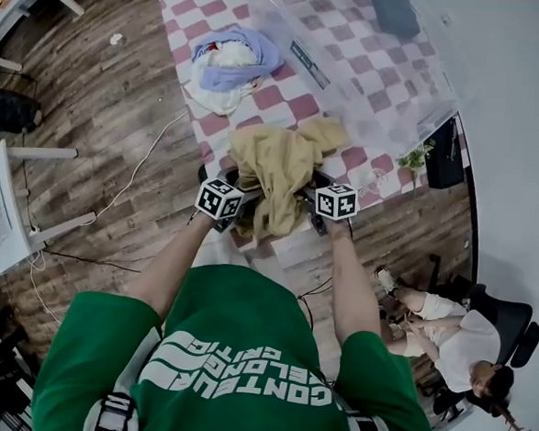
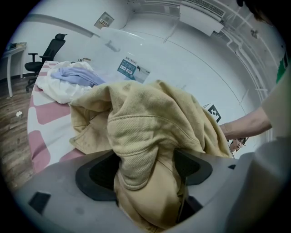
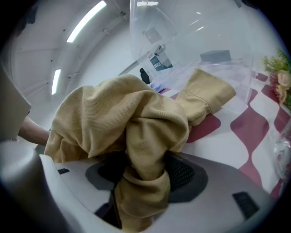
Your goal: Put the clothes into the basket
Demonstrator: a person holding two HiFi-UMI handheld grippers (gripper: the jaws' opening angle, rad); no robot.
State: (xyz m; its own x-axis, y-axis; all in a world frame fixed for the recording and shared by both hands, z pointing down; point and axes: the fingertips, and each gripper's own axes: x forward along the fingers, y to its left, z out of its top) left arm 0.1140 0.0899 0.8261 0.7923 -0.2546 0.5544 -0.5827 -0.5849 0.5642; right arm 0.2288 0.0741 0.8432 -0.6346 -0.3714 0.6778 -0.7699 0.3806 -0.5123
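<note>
The left gripper and right gripper each clamp a bunched fold of the tan garment near the basket. It looks soft, light and floppy, so thick folds likely hold best.

Green T-shirt, white lettering
Short green sleeves; the grey left gripper and right gripper each carry a white cube with black square markers.

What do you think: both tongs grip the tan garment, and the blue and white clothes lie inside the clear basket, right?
Not inside: the head view shows the blue and white clothes on the tablecloth beside the basket. Left tongs and right tongs grip the tan garment.
</note>
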